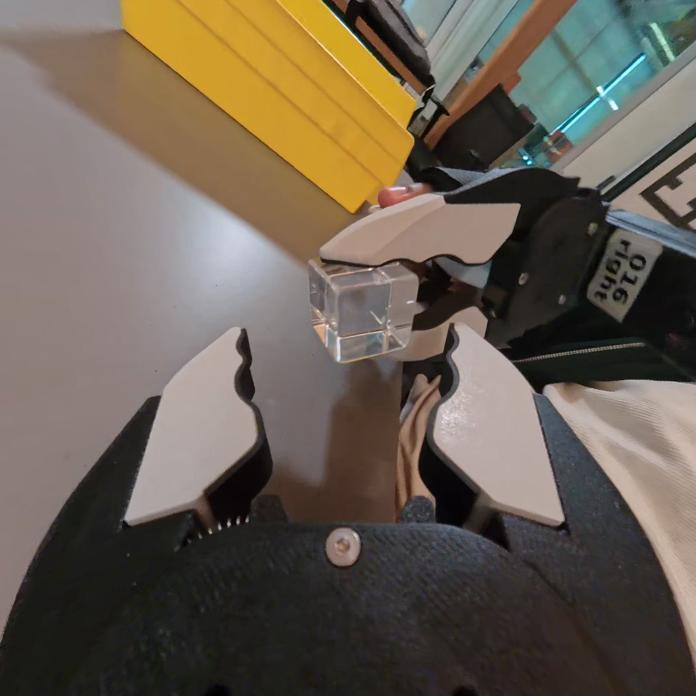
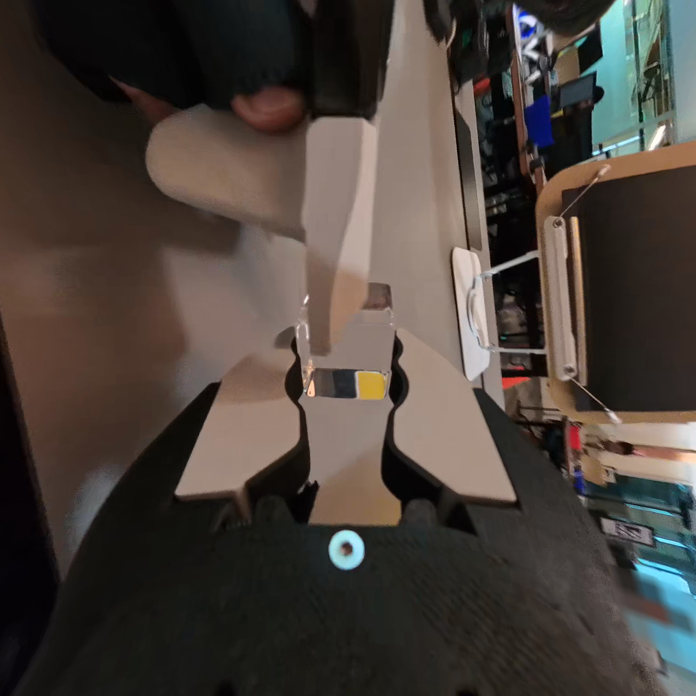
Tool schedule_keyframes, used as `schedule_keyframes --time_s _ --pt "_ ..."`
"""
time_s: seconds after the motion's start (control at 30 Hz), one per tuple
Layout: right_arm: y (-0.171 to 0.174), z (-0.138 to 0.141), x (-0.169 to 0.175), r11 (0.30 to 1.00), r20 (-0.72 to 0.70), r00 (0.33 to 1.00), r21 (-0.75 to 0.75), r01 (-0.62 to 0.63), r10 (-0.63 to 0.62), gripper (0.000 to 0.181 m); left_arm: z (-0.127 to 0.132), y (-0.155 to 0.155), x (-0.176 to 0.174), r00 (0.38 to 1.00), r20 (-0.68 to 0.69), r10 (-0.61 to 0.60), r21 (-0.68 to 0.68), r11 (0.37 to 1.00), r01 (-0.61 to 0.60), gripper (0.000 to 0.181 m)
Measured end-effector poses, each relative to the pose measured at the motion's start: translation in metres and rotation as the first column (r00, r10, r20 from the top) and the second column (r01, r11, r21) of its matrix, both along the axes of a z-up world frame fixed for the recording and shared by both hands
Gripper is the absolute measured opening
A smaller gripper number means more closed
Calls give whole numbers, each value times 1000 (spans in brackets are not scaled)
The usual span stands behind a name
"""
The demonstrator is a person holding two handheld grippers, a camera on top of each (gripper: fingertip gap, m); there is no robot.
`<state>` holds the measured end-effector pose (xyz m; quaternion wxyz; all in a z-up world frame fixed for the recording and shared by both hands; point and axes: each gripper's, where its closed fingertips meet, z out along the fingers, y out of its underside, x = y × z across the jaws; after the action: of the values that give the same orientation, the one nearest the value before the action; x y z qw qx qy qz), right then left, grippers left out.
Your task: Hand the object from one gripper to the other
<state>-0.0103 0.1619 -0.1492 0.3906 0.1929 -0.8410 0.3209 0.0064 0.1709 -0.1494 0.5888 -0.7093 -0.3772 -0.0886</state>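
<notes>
I am working in what is looking like a lab or office workroom: a plain grey table (image 1: 113,263) is stretching under my claw, yellow boxes (image 1: 286,98) are stacking ahead of it, and glass partitions (image 1: 602,75) are showing beyond, with cluttered shelving (image 2: 527,113) running alongside.

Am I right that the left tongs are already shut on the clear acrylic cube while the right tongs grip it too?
Not quite. The left tongs are open, their fingers spread, short of the clear acrylic cube, as the left wrist view shows. The right tongs do grip it.
</notes>
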Motion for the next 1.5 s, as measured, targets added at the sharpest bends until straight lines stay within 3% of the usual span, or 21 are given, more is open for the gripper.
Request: schedule_keyframes --time_s 0.17,0.3,0.37,0.57,0.67,0.8,0.93,1.03,1.1,1.2,1.33,1.4,1.5 --pt "-1 -5 4 992 -44 994 71 100 -97 45 11 5 -1 994 -94 57 12 998 -56 68" --pt "-3 0 9 987 -38 989 63 146 -144 45 2 13 4 994 -106 25 -56 998 -31 60" --pt "-3 2 10 985 -55 986 63 161 -158 44 1 16 6 994 -108 23 -60 998 -30 46" --pt "-6 10 10 991 -55 990 7 131 -131 45 8 16 6 994 -103 22 -15 1000 -24 45" --pt "-6 22 2 989 -53 990 -81 123 -127 79 11 14 5 997 -80 23 35 999 -20 45" --pt "-6 39 -4 959 197 980 -270 90 -37 111 24 5 1 997 -66 26 155 988 -16 45" --pt "-2 51 -13 866 496 852 -487 115 165 116 47 -5 1 998 -57 4 346 938 16 44" --pt "4 58 -23 786 685 667 -570 240 293 112 56 -11 -1 997 -80 14 403 915 20 44" --pt "9 67 -28 718 734 547 -624 308 403 102 57 -13 -1 992 -122 23 376 926 25 44" --pt "15 74 -33 648 764 391 -643 407 513 95 55 -13 -1 973 -228 39 271 962 25 44" --pt "10 65 -25 693 810 266 -585 421 523 88 52 -18 -5 888 -456 52 5 998 -56 45" --pt "4 56 -16 740 840 234 -542 399 489 86 43 -24 -10 821 -571 -2 -206 968 -141 45" --pt "-5 44 3 801 875 179 -485 351 451 83 30 -30 -13 730 -671 -131 -446 858 -256 45"
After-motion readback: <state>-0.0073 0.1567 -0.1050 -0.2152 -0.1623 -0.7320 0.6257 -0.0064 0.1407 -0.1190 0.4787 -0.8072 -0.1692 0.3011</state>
